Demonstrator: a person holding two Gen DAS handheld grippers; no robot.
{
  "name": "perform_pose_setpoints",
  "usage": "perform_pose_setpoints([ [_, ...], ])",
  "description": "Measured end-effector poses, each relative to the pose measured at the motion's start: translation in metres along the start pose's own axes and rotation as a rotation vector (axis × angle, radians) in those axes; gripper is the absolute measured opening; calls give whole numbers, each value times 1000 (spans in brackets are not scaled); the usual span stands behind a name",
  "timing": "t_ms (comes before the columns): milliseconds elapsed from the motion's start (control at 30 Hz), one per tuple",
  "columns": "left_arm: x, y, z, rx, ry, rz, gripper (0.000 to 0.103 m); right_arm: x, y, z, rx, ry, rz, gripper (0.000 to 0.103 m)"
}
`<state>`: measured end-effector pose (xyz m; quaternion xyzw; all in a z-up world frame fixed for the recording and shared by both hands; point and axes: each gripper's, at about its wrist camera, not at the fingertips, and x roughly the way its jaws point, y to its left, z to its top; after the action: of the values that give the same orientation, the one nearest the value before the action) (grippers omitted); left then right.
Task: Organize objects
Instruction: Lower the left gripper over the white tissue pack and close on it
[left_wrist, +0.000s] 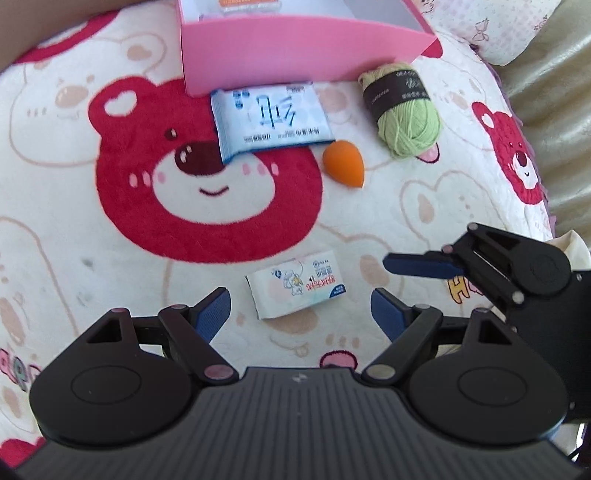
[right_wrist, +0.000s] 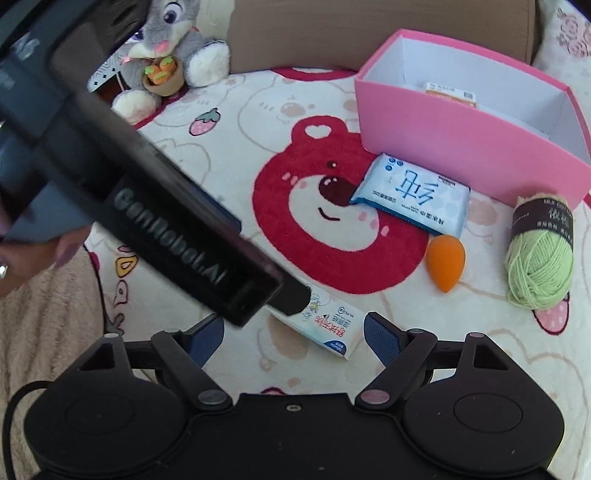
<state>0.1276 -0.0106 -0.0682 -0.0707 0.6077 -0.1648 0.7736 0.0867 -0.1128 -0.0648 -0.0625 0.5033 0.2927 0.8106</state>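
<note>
A: Room ahead of your left tongs (left_wrist: 301, 312)?
B: Both jaws wide, empty; small tissue pack (left_wrist: 295, 290) lies on the blanket (left_wrist: 74, 221) between them. Your right tongs (right_wrist: 293, 338) gape too.
A: Hidden?
B: Your left tool covers that pack's corner; pink box (right_wrist: 461, 147) sits beyond, top cut off.

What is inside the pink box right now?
In the right wrist view, the pink box holds one small white-and-orange packet at its far wall. The near wall covers the front of the floor, so anything there is hidden.
</note>
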Motion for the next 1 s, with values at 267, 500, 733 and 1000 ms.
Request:
perform_pose_setpoints([
  [267,35,9,-4,-25,55,40,80,28,-21,-15,118,3,12,86],
  [500,53,26,-4,-88,86,69,79,46,-37,-24,217,20,44,86],
  [733,54,40,-6,-148,69,61,73,56,-39,-26,279,47,112,86],
  [1000,62,36,-3,-171,32,21,58,63,-27,-26,214,30,63,86],
])
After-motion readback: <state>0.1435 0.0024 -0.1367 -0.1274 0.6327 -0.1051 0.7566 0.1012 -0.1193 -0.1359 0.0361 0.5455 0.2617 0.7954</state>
